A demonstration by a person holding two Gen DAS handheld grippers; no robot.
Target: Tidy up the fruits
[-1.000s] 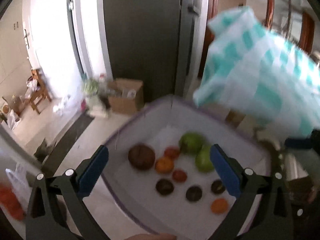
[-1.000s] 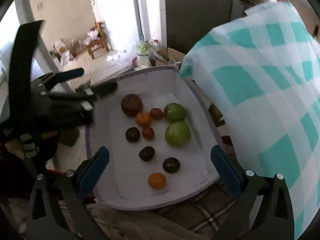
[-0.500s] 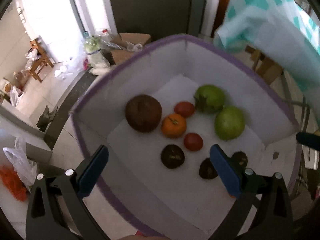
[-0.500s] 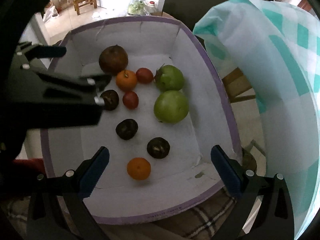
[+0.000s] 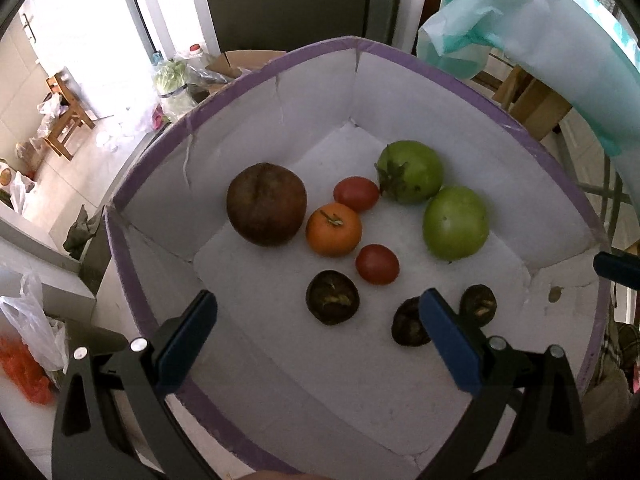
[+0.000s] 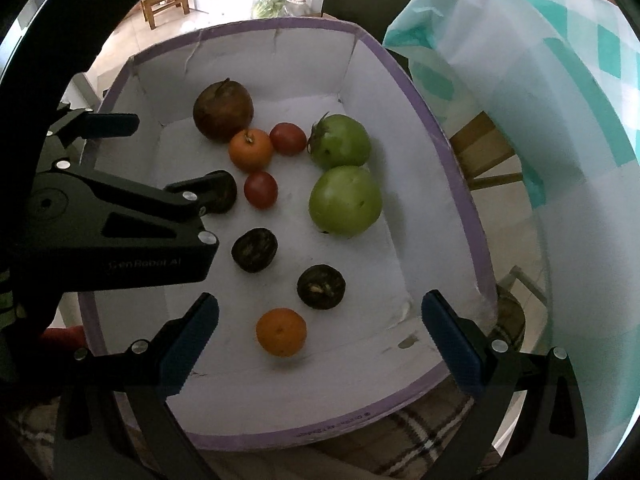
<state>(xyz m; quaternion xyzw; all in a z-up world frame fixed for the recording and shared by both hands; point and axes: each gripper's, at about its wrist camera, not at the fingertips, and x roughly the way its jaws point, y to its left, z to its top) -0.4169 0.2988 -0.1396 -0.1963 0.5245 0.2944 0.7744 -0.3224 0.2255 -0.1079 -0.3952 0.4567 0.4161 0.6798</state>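
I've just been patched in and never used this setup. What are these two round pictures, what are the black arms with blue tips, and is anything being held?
Each picture comes from a fisheye camera on a hand-held claw, looking along its two blue-padded fingers. The left claw and the right claw are both open and hold nothing. Both look down into a white cardboard box with purple rim. In it lie two green tomato-like fruits, two small red ones, two oranges, a large brown fruit and three small dark ones. In the right view, the left claw shows at the box's left side.
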